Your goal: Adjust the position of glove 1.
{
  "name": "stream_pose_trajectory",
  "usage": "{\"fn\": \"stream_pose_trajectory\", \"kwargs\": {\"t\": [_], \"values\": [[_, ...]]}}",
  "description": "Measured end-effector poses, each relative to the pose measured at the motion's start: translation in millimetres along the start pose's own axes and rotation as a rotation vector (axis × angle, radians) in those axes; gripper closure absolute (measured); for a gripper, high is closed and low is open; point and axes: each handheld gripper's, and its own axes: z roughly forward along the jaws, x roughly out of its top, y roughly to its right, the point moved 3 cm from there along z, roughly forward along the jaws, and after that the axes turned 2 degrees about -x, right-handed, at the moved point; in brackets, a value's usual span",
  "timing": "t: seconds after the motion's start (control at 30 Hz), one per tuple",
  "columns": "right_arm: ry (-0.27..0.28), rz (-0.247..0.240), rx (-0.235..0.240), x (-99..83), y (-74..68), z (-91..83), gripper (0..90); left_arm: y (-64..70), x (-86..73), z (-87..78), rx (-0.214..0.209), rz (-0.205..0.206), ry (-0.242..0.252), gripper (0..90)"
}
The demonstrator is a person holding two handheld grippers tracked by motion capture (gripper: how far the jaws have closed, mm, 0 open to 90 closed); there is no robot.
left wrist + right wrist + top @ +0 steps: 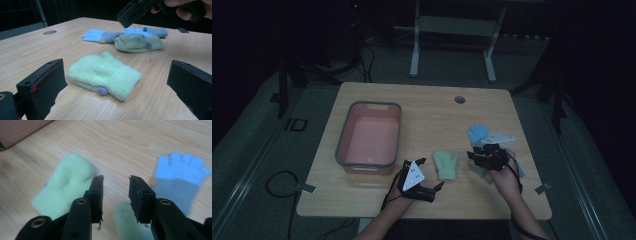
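Note:
A pale green mitten (446, 165) lies flat near the table's front middle. My left gripper (429, 174) sits just left of it, open wide; in the left gripper view the mitten (105, 73) lies ahead between the spread jaws, apart from both. A second green mitten (138, 43) lies farther right, partly on blue gloves (100, 35). My right gripper (479, 150) hovers over that pile, open with nothing between its jaws. In the right gripper view my gripper (116, 182) has the first mitten (67, 182) at left, the second mitten (123, 220) below and a blue glove (180, 175) at right.
A pink tub with a grey rim (369, 137) stands on the left half of the wooden table (427, 110); its corner shows in the right gripper view (20, 130). A round cable hole (459, 99) sits near the far edge. A desk frame stands on the floor beyond.

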Motion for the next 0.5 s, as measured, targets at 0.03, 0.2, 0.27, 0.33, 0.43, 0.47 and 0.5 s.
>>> {"fn": "stream_pose_trajectory", "kwargs": {"t": [0.03, 0.2, 0.27, 0.33, 0.43, 0.47, 0.5], "values": [[-0.004, 0.002, -0.003, -2.2, 4.8, -2.7, 64.5, 0.1, 0.0, 0.1, 0.001, 0.000, 0.000, 2.1], [-0.010, 0.006, 0.032, -13.6, 27.4, -15.9, 65.3, 0.6, 0.0, 0.1, 0.003, 0.003, -0.001, 2.1], [-0.017, -0.017, 0.036, -17.4, 32.9, -20.0, 66.4, 0.6, 0.0, 0.1, 0.003, 0.003, -0.001, 2.1], [-0.025, -0.030, 0.041, -19.2, 35.3, -21.4, 66.5, 0.6, 0.0, 0.1, 0.003, 0.004, -0.001, 2.1], [-0.038, -0.048, 0.057, -26.1, 43.6, -24.8, 66.4, 0.8, 0.1, 0.0, 0.003, 0.006, -0.002, 2.1], [-0.041, -0.055, 0.052, -27.5, 45.0, -25.1, 66.4, 0.8, 0.1, 0.0, 0.003, 0.007, -0.002, 2.1], [-0.047, -0.059, 0.057, -28.9, 46.0, -24.9, 66.3, 0.8, 0.1, 0.0, 0.003, 0.007, -0.002, 2.1]]}}
